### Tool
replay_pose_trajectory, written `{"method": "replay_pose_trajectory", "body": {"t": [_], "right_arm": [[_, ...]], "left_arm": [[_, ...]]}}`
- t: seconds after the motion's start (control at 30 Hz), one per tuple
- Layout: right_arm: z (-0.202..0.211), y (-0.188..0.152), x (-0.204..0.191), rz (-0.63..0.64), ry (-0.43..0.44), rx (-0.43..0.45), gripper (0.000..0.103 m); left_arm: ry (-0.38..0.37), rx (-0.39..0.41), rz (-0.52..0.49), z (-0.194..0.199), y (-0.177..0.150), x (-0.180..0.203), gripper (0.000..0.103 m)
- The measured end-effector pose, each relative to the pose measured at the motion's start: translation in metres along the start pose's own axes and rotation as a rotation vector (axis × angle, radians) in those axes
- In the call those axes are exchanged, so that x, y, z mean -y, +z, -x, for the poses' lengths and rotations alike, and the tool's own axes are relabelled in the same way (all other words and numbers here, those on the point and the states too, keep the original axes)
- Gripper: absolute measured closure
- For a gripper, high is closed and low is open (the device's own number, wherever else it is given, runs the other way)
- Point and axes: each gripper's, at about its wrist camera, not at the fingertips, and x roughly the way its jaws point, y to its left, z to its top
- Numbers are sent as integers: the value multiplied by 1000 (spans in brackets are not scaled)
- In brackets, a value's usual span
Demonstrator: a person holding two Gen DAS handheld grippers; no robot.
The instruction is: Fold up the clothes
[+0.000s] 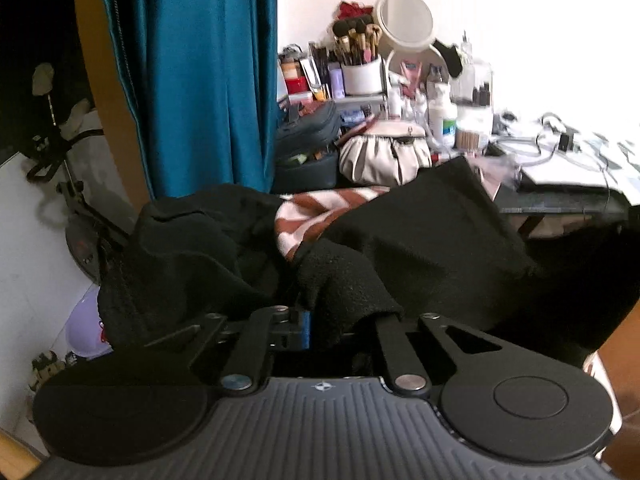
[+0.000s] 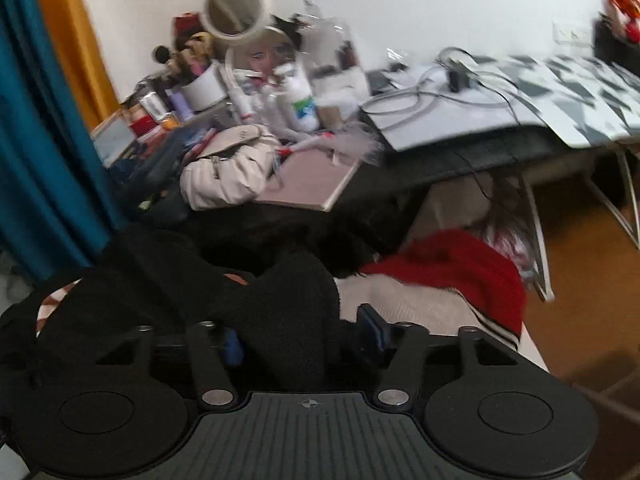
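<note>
A black fleece garment [image 1: 420,236] hangs bunched across the left wrist view. My left gripper [image 1: 344,322] is shut on a fold of it, and the cloth hides the right fingertip. Behind the black cloth lies a brown-and-white striped cloth [image 1: 320,216]. In the right wrist view another bunch of the black garment [image 2: 288,304] lies between the jaws of my right gripper [image 2: 304,336]. These jaws stand apart, and the right blue pad [image 2: 374,328] is clear of the cloth.
A red garment [image 2: 460,272] and a cream one [image 2: 412,304] lie to the right. Behind stands a cluttered desk [image 2: 460,160] with a round mirror [image 1: 404,20], a beige bag [image 1: 384,156] and cables. A teal curtain [image 1: 192,80] hangs at left, beside an exercise bike [image 1: 60,152].
</note>
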Motion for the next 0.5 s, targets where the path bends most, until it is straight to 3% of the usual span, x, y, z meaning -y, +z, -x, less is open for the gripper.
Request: {"method": "replay_pose_trajectory", "body": {"t": [0.07,0.17,0.2,0.27,0.33,0.43,0.5], "right_arm": [[5,3,0,-10,35,-2,43],[13,9,0,-22,92,-4,41],[16,11,-1,-26,111,-4,35],[19,21,-3,-37,248,-28,24],[21,23,-8,-25,362,-47,21],[23,34,-11,34,408,-54,21],[16,40,-11,68,498,-114,21]], "left_arm": [[-27,20,11,10,1,7,96],[-131,72,2,31,3,22,96],[-159,89,-26,37,4,31,96],[-212,106,-93,42,3,54,96],[-268,107,-153,44,1,77,96],[-340,86,-230,45,-4,109,96],[-351,64,-289,42,-12,128,96]]}}
